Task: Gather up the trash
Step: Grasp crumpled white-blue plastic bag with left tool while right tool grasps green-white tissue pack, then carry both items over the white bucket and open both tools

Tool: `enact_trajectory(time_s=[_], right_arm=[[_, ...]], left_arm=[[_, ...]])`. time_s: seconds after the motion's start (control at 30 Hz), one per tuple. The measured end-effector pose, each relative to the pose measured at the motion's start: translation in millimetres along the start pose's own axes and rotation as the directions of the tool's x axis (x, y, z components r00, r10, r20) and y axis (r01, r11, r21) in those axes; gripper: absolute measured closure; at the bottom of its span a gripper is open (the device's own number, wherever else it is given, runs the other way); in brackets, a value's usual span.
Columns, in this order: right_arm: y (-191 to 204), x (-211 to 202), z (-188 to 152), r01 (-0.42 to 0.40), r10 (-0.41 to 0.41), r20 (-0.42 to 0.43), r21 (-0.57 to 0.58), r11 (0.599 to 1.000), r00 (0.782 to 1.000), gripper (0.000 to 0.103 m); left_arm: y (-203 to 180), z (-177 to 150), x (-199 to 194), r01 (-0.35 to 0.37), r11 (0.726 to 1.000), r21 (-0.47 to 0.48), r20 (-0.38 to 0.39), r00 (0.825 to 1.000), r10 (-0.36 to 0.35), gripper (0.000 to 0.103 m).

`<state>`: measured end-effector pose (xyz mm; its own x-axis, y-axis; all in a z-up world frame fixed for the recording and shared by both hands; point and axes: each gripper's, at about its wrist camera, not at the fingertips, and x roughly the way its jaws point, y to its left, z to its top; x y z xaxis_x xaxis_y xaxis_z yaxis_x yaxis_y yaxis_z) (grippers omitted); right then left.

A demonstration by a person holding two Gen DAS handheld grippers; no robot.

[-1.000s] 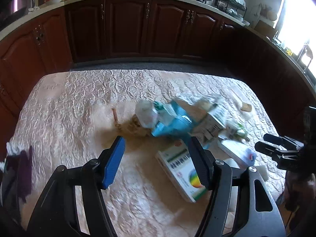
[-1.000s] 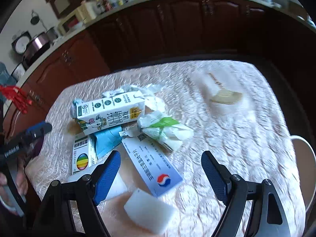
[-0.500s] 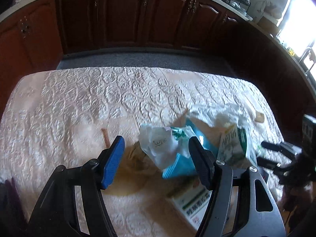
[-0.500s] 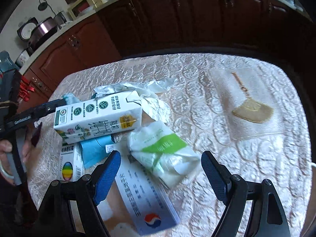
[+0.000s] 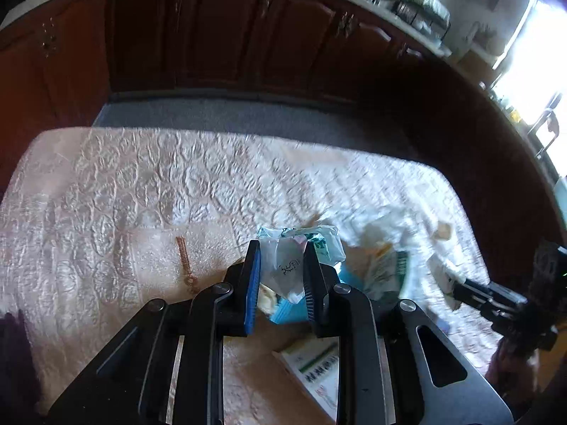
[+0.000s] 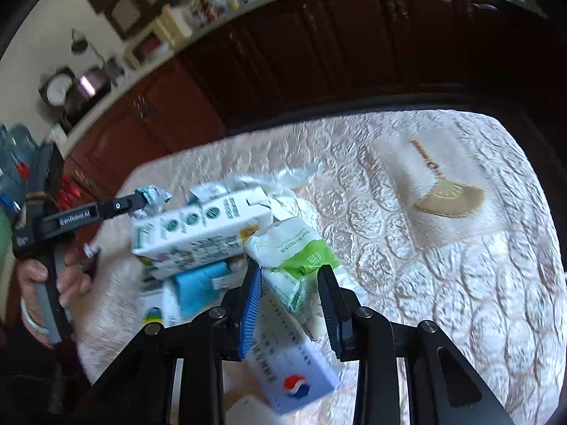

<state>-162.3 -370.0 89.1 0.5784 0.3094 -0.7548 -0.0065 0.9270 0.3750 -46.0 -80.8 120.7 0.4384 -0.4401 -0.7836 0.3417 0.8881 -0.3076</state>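
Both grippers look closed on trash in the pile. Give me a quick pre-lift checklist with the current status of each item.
1. Left gripper closed on the crumpled white wrapper: ok, the fingers squeeze it from both sides.
2. Right gripper closed on the green-and-white tissue pack: ok, the pack sits between the fingers.
3. Tissue pack free of the milk carton: cannot tell, their ends meet.
4. Blue-and-white box clear of the right grip: not ok, it lies directly under the pack.
5. Wrapper free of the blue packet below it: cannot tell.
6. Grippers apart from each other: ok, the pile lies between them.
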Motion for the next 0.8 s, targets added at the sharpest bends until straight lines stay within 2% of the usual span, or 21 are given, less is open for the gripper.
enact_trajectory(time_s=[0.23,0.47,0.6,0.8], right_arm=[[0,-45,-15,-0.082,0.076,0.076,0.072,0.994,0.994,0.071],[-10,-88,-34,-0.073,0.060,0.139,0.093,0.993,0.989,0.071],[-25,-115,-45,-0.051,0.029,0.177,0.122,0.991,0.984,0.071],[-53,-159,-67,-0.001,-0.044,0.236,0.186,0.983,0.971,0.071]], left_arm=[[-29,-9,-37,0.060,0.998,0.026,0.036,0.998,-0.061,0.083],[-92,-29,-53,0.092,0.986,0.141,0.042,0.994,-0.098,0.083],[-131,-39,-53,0.094,0.974,0.206,0.029,0.994,-0.102,0.083],[-190,-53,-43,0.136,0.951,0.279,-0.004,0.990,-0.141,0.083]])
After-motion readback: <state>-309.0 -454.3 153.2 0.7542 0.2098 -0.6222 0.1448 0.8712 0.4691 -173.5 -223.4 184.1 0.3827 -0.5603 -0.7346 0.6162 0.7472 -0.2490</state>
